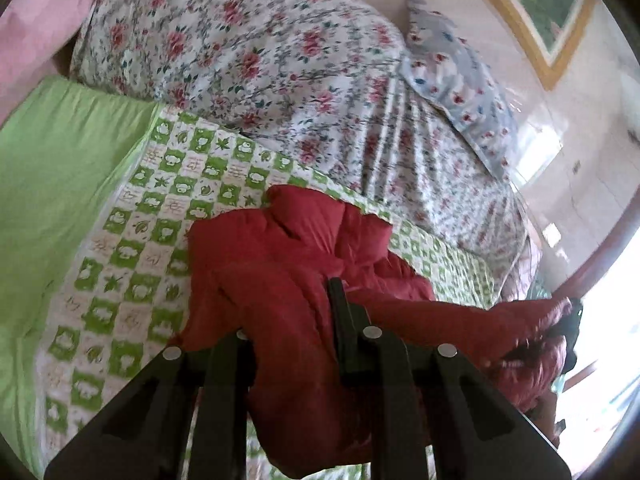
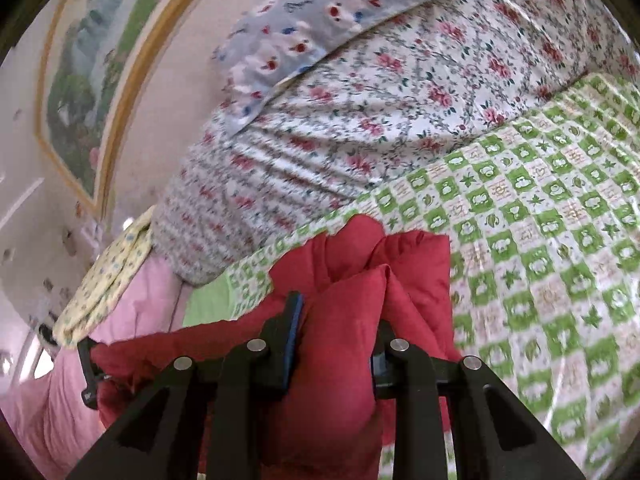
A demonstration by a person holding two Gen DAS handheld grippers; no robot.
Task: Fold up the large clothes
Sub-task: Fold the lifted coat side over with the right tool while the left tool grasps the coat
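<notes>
A puffy red jacket [image 1: 280, 264] is bunched up over a bed, above a green-and-white checked sheet [image 1: 132, 216] printed with leaves and small animals. Both pairs of tongs are clenched on it, one at each end.

In the left wrist view, the left tongs [image 1: 296, 344] pinch a thick fold of the red fabric; the padding swells out between and below the black fingers [image 1: 340, 320]. From that grip the jacket stretches off to the right, where the other black tool [image 1: 572, 332] is seen gripping its far end, blurred.

In the right wrist view, the right tongs [image 2: 336, 344] squeeze another padded fold — a blue-edged pad [image 2: 294, 340] presses against the cloth on one side, and the opposite finger is half buried in the fabric. The jacket runs off to the left of this view towards the left tool [image 2: 88, 372], small and dark at the edge.

Behind the jacket lies a heap of white bedding with red flowers [image 1: 248, 64], and on top of it a pale blue pillow with red and blue dots [image 2: 320, 12]. A plain green sheet [image 1: 52, 184] and a pink cover [image 2: 132, 304] lie alongside, with a yellow spotted cloth [image 2: 104, 280] near the pink one. A painting in a gold frame [image 2: 84, 80] hangs on the wall behind the bed.
</notes>
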